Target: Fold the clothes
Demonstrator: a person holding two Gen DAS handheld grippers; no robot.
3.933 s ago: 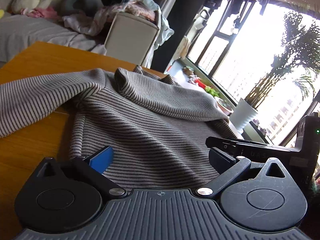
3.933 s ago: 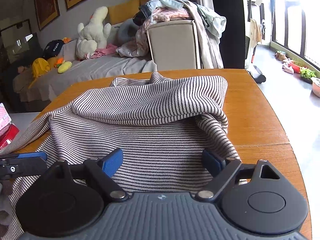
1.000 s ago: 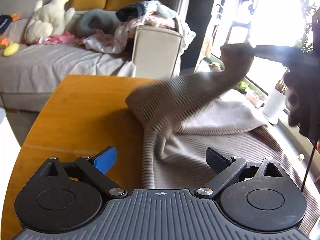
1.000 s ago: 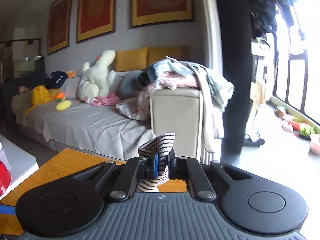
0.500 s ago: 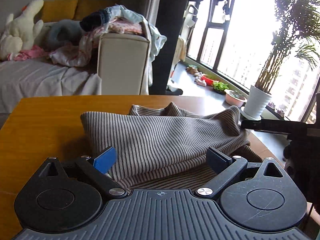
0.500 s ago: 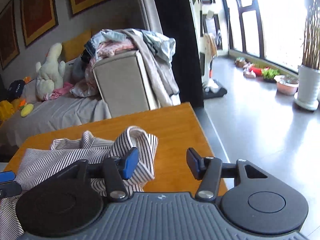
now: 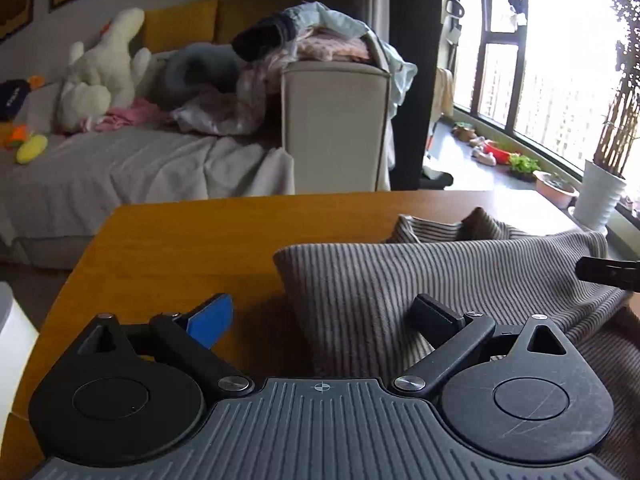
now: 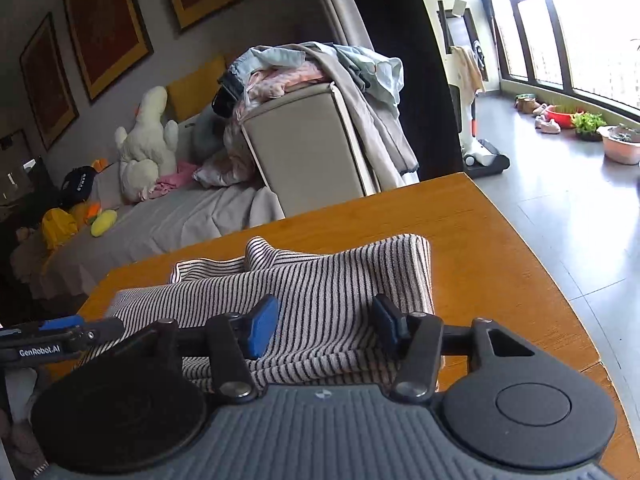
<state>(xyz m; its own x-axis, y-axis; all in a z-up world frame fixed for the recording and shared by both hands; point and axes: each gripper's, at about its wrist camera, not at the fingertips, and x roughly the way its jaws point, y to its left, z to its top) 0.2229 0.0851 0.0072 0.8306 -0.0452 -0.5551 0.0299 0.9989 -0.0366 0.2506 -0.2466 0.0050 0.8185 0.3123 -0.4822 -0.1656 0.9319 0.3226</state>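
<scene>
A grey-and-black striped garment (image 7: 440, 276) lies folded over itself on the wooden table (image 7: 180, 240). My left gripper (image 7: 324, 318) is open at the garment's left folded edge; its black right finger is over the cloth and its blue-padded left finger over bare wood. In the right wrist view the same garment (image 8: 340, 276) has its doubled edge toward the table's right side. My right gripper (image 8: 323, 330) hovers open just above it, with cloth below the gap and no pad pressing on it. A finger of the right gripper (image 7: 608, 274) shows at the right edge.
Beyond the table (image 8: 500, 260) stands a beige armchair (image 8: 308, 148) piled with clothes, beside a grey-covered sofa (image 7: 120, 172) with a white plush toy (image 8: 146, 148). Plant pots (image 7: 600, 196) line the window floor. A white object (image 7: 10, 320) sits off the table's left edge.
My right gripper let go of the striped fold it held up and sank toward the table. The fold now lies flat on the garment. My left gripper shifted left along the table.
</scene>
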